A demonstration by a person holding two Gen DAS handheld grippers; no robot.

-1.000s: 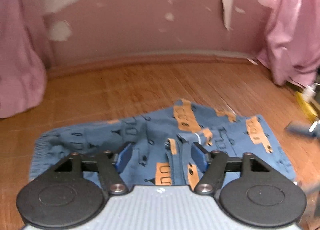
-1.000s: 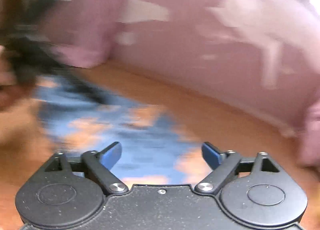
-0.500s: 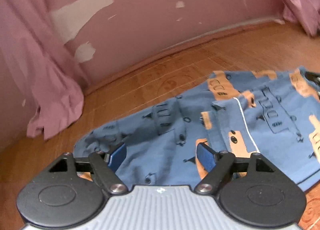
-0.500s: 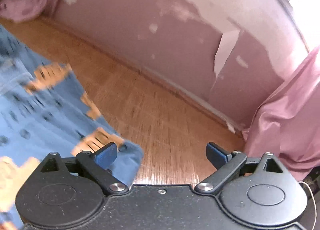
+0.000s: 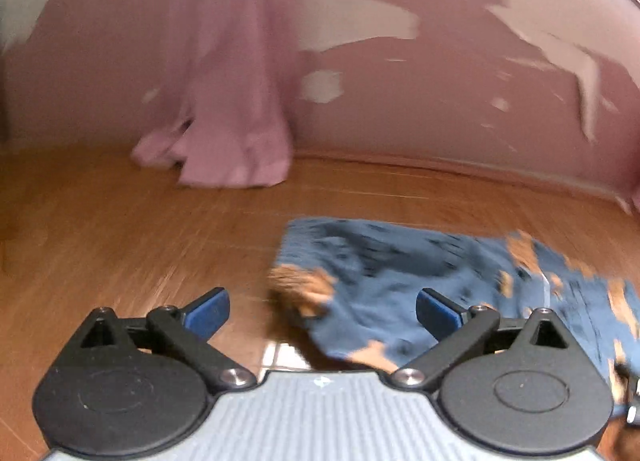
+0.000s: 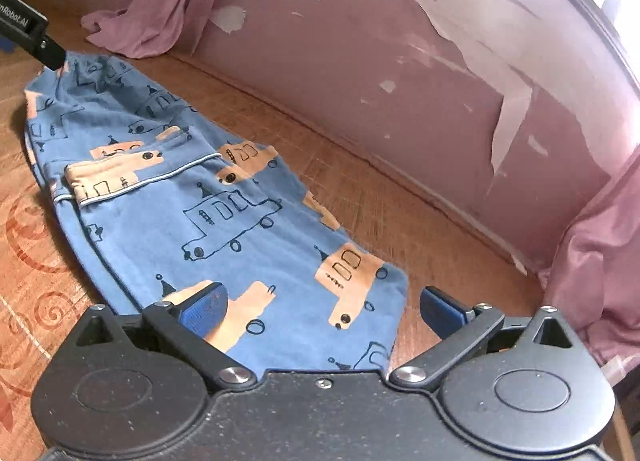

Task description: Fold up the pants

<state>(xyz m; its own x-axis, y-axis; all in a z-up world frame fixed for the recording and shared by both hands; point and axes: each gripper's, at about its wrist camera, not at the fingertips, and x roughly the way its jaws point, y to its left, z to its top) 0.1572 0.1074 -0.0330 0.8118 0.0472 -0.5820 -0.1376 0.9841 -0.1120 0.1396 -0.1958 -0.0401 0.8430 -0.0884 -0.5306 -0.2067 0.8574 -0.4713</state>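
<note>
Pants [image 6: 188, 197] – one pair, blue with peach and outlined vehicle prints, spread flat on the wood floor [image 6: 360, 197] near the pink wall [image 6: 400, 61]. Folded in part, with a white-piped edge crossing the top layer. Blurred in the left wrist view, lying ahead and to the right [image 5: 420, 281].

Left gripper [image 5: 322, 307]: jaws wide, nothing between them, above the near corner of the pants and bare floor [image 5: 120, 229]. Two blue pads [image 5: 208, 307] showing.

Right gripper [image 6: 320, 309]: jaws wide too, nothing gripped, over the near end of the pants; left pad [image 6: 204, 307] above the cloth, right pad above bare floor beside the pants' edge.

Writing: white letters on a black part [image 6: 28, 33] at the far end of the pants – readable only as "nRobot.AI", start cut off by the frame.

Two pink curtains counted: one [image 6: 160, 1] bunched on the floor at the far end, one [image 6: 600, 261] at the right. Several patches of peeled paint on the wall. Red swirl pattern on the floor [image 6: 36, 229] at the left.
</note>
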